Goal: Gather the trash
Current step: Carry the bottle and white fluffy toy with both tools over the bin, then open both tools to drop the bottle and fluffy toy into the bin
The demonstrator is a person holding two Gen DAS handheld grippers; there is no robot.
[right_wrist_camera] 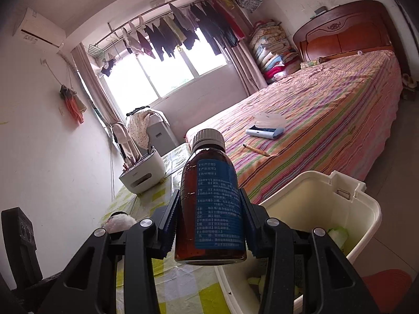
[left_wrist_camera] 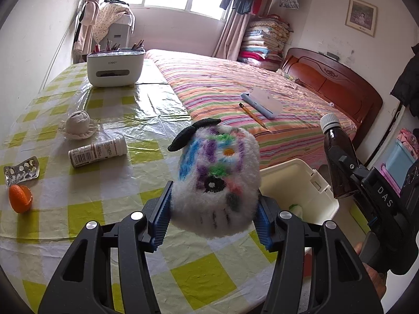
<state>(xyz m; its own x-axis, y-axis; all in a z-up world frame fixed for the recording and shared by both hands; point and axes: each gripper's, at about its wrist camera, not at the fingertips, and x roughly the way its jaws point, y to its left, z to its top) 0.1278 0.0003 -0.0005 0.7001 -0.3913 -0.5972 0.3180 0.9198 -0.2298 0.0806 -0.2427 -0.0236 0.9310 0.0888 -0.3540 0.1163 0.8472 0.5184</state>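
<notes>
My left gripper is shut on a fluffy white ball with coloured marks, held above the checked table near its right edge. My right gripper is shut on a brown medicine bottle with a grey cap, held upright beside the white bin; the bottle also shows in the left wrist view. The bin stands open just past the table edge with some trash inside. On the table lie a small white bottle, an empty blister pack, orange peel and a crumpled white wad.
A white organiser box with pencils stands at the table's far end. A bed with a striped cover lies beyond the table, with a pencil and a blue-white case on it. A wall runs along the left.
</notes>
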